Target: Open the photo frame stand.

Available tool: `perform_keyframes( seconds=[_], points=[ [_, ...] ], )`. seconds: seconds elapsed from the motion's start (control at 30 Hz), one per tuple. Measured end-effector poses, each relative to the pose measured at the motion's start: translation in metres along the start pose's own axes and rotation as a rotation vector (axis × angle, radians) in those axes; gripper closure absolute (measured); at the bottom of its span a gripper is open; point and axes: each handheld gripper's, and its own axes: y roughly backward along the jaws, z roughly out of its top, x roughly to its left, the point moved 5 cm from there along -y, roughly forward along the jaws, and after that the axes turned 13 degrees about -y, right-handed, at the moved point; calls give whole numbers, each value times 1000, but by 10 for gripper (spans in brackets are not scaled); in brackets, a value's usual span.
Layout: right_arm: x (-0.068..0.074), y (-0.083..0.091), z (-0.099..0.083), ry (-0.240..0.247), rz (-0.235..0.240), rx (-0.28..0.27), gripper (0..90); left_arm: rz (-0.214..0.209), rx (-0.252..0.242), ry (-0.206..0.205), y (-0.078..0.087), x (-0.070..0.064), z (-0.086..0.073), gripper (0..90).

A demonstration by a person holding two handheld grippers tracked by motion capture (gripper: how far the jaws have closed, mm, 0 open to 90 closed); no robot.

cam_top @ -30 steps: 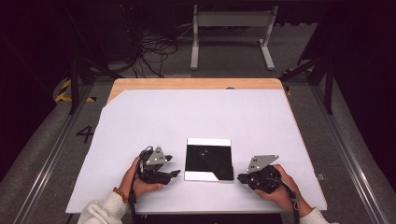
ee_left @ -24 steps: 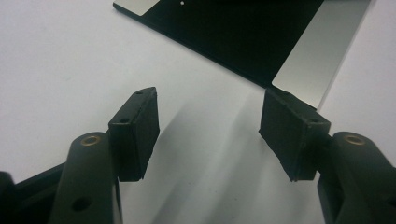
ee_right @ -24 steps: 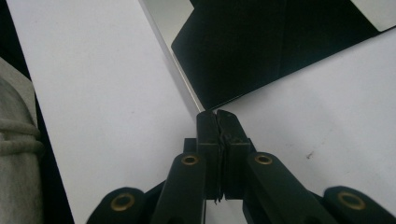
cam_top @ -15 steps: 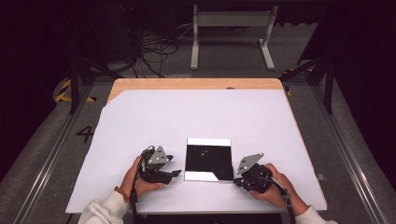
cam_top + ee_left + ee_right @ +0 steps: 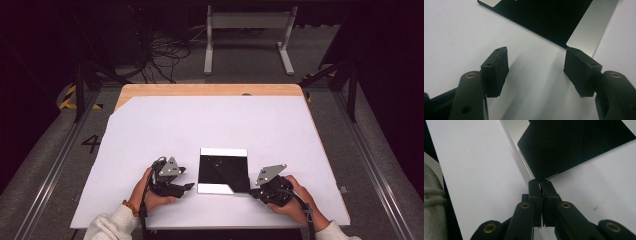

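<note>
Since a second ago the right gripper (image 5: 254,191) has slid in from the 4 o'clock side of the black sheet (image 5: 223,171) until its tips meet the sheet's near right corner; the left gripper (image 5: 187,186) has barely shifted. The sheet, black with a pale strip along its far edge and a pale folded area at its near edge, lies flat on the white table cover (image 5: 210,125), near the table's 6 o'clock edge and between the two hands.

In the right gripper view the right gripper (image 5: 540,183) has its jaws pressed together with no gap, their tips at the corner of the black sheet (image 5: 564,147), at 12 o'clock from them; whether any of the sheet is pinched cannot be told.

In the left gripper view the left gripper (image 5: 535,67) stands wide open and holds nothing, bare white cover between its jaws, the black sheet (image 5: 549,17) lying just beyond at 12 o'clock, its pale strip close to the right jaw.
</note>
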Motion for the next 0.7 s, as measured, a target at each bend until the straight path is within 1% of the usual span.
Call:
perform_keyframes(
  seconds=[0.07,0.2,0.43,0.7],
  points=[
    [0,-1,0,0,1,-3,880,-3,-2,-6,0,0,0,367],
    [-1,-1,-1,-10,11,-16,880,-8,-7,-6,-1,-2,1,365],
    [-1,-1,-1,-8,15,-22,880,-12,-5,-2,-1,-1,1,362],
    [-1,-1,-1,-5,12,-27,880,-11,-5,-8,-1,-3,1,362]
  ],
)
